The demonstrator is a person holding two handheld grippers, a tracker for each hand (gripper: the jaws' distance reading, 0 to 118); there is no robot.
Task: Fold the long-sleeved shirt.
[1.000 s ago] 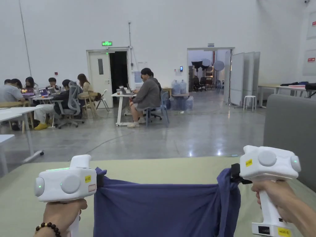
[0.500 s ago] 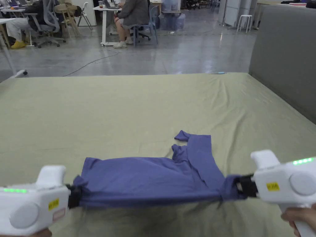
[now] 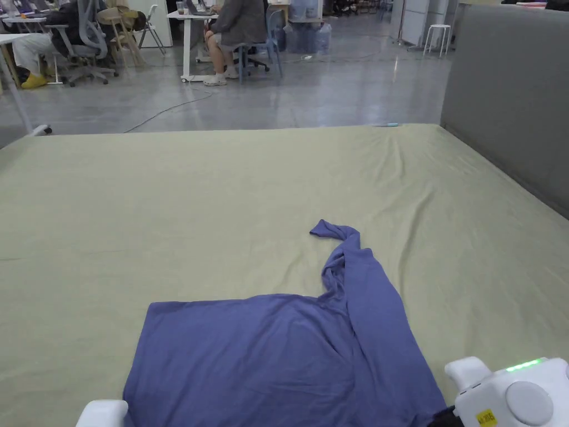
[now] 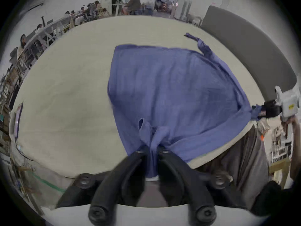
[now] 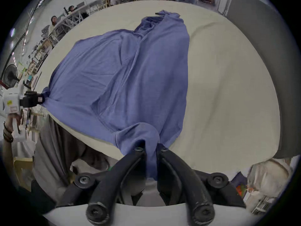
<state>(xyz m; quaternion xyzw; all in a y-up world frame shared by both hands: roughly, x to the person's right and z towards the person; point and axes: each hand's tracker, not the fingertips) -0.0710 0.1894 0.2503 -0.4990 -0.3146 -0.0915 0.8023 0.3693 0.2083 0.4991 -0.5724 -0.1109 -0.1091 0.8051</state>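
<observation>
The left tool and right tool are each pinching a near corner of the blue shirt, which is lying spread on the green bed, one sleeve trailing away.

People sit at desks beyond the grey panel.

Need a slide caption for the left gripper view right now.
Left hand-held gripper pinching a corner of the blue shirt spread on the beige sheet, right hand-held gripper clamping the opposite corner.
</observation>
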